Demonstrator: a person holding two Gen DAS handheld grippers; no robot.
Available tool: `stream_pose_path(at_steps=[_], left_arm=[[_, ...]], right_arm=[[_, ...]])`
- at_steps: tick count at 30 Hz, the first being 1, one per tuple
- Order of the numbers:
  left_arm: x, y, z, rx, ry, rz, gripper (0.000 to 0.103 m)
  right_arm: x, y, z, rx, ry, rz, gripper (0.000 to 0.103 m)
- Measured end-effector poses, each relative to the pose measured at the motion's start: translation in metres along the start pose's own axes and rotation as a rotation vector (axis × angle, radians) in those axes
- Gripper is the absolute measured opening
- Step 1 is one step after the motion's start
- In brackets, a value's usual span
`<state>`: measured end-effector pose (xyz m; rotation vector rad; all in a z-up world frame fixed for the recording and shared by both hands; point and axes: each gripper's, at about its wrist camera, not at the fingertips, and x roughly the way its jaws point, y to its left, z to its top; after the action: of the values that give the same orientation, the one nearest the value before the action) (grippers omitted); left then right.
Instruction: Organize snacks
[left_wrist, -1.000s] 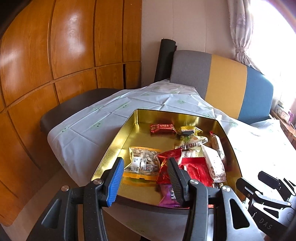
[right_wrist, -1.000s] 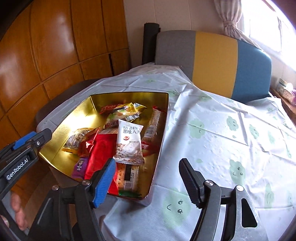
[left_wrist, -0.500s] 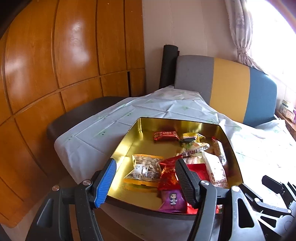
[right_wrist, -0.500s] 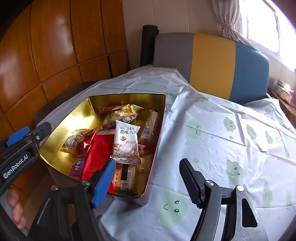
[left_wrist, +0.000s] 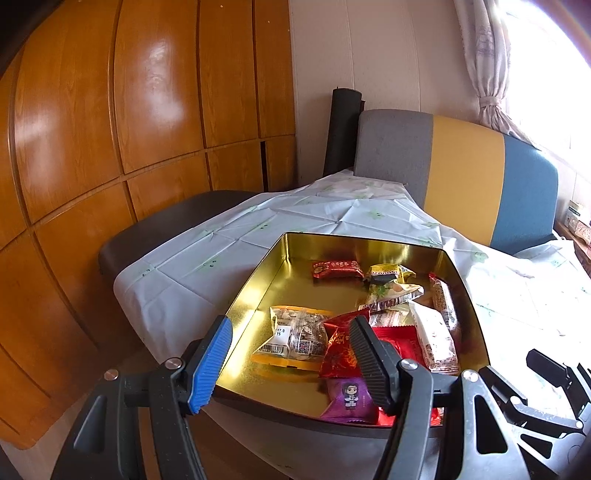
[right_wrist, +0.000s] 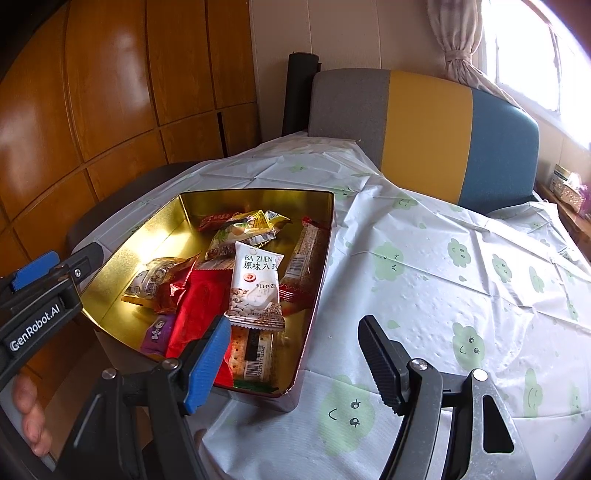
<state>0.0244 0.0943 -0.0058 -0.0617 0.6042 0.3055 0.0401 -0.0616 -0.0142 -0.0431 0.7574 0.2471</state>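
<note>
A gold tin box (left_wrist: 258, 288) (right_wrist: 129, 258) sits at the table's near left corner and holds several wrapped snacks. Among them are a white packet (right_wrist: 255, 291) (left_wrist: 432, 336), a red packet (right_wrist: 199, 306), a purple packet (left_wrist: 347, 400) (right_wrist: 157, 332), a clear nut packet (left_wrist: 295, 336) and a red bar (left_wrist: 336, 268). My left gripper (left_wrist: 291, 362) is open and empty, held above the box's near edge; it also shows in the right wrist view (right_wrist: 44, 295). My right gripper (right_wrist: 295, 362) is open and empty, over the box's near right corner.
The table wears a white cloth with green cloud faces (right_wrist: 461, 266). A grey, yellow and blue sofa back (right_wrist: 424, 129) stands behind it. A dark chair seat (left_wrist: 159, 229) and wooden wall panels (left_wrist: 110, 147) are to the left. A window is at the far right.
Both grippers have drawn back and up a little from the box, so more of the table and room shows. Both stay open. The snacks have not moved.
</note>
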Motion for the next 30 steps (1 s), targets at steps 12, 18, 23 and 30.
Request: stream_pose_path(at_steps=[12, 18, 23, 30], left_arm=[[-0.002, 0.0009, 0.0003, 0.006, -0.003, -0.002, 0.067], [-0.0019, 0.0011, 0.0008, 0.004, 0.003, -0.009, 0.067], [-0.0027, -0.0001, 0.0006, 0.007, 0.003, -0.017, 0.067], [-0.002, 0.0006, 0.0001, -0.004, 0.012, -0.026, 0.067]], right_arm=[[-0.0006, 0.0, 0.0001, -0.003, -0.004, -0.002, 0.072], [-0.0006, -0.0004, 0.0, -0.004, -0.005, 0.0, 0.072], [-0.0007, -0.0003, -0.0003, -0.008, -0.007, -0.001, 0.072], [-0.0016, -0.0011, -0.0006, -0.006, -0.01, -0.003, 0.073]])
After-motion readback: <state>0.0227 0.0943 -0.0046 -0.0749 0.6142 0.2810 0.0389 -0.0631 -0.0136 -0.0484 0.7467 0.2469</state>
